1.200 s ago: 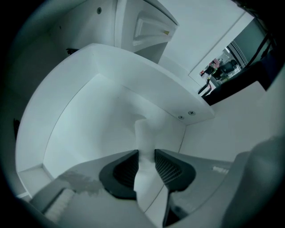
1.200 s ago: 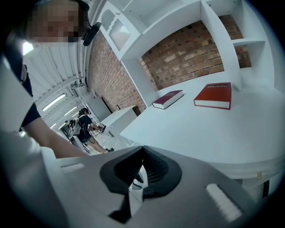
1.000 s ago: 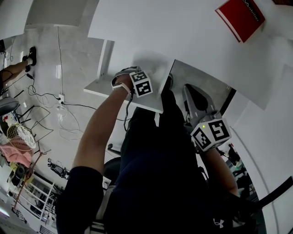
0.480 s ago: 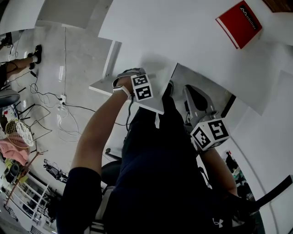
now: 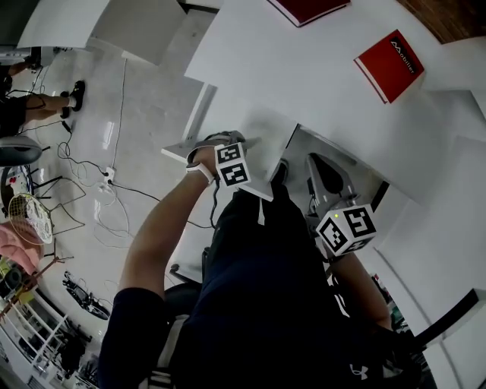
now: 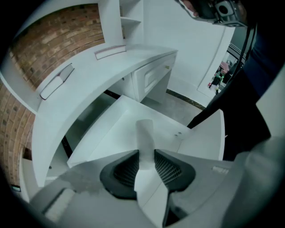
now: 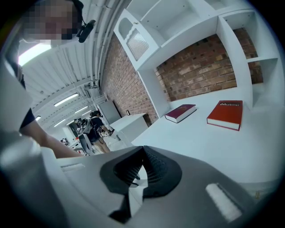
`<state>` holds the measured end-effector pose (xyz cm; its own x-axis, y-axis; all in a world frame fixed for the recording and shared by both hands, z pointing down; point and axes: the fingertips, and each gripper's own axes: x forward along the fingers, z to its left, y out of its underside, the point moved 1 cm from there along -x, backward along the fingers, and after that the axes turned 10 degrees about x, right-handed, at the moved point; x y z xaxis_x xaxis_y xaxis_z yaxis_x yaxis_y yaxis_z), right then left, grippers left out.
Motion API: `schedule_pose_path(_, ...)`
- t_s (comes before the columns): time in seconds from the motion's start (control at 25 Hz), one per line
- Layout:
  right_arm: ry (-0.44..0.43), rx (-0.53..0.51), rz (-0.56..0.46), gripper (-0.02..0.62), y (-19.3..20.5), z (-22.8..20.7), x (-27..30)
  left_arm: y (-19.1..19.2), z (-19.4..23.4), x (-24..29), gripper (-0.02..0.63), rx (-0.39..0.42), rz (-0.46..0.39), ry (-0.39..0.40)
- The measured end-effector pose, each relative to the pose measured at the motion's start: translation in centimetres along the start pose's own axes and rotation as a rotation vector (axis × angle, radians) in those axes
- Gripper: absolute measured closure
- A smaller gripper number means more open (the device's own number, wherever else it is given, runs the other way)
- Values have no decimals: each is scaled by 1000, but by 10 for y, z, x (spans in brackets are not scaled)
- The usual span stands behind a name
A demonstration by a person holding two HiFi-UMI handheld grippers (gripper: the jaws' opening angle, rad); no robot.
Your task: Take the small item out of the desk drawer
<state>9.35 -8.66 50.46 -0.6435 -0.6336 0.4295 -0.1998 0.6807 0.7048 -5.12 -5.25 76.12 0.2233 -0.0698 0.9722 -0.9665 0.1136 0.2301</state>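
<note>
Left tool (image 6: 146,156) is clamping the upright white front edge (image 6: 144,131) of the drawer (image 6: 111,138), which is standing pulled out from under the counter (image 5: 304,68). You are in the opening step. Right tool (image 7: 141,153) is idling, jaws together on nothing. No small item is showing on the bare drawer floor, so next you are likely needing a look deeper inside. Since a second ago your view is tipping upward, a darker book (image 5: 307,7) is appearing, and the grip is holding unchanged.
</note>
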Motion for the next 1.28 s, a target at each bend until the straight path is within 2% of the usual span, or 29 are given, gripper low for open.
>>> schedule_pose_path(0.32, -42, -36, -34, 592, -15, 20, -3, -10, 11, -57, 485, -106, -100, -120)
schedule_pose_path(0.56, -75, -71, -53, 592, -26, 42, -7, -17, 22, -117, 485, -254, -242, -223)
schedule_pose_path(0.8, -89, -82, -69, 592, -26, 55, -12, -13, 29, -154, 485, -355, -328, -305)
schedule_pose_path(1.04, -91, -93, -101, 592, -35, 61, -13, -13, 67, -185, 485, -462, -417, -434)
schedule_pose_path(1.28, -69, -101, -124, 592, -46, 62, -19, -22, 106, -198, 485, -554, -499, -498)
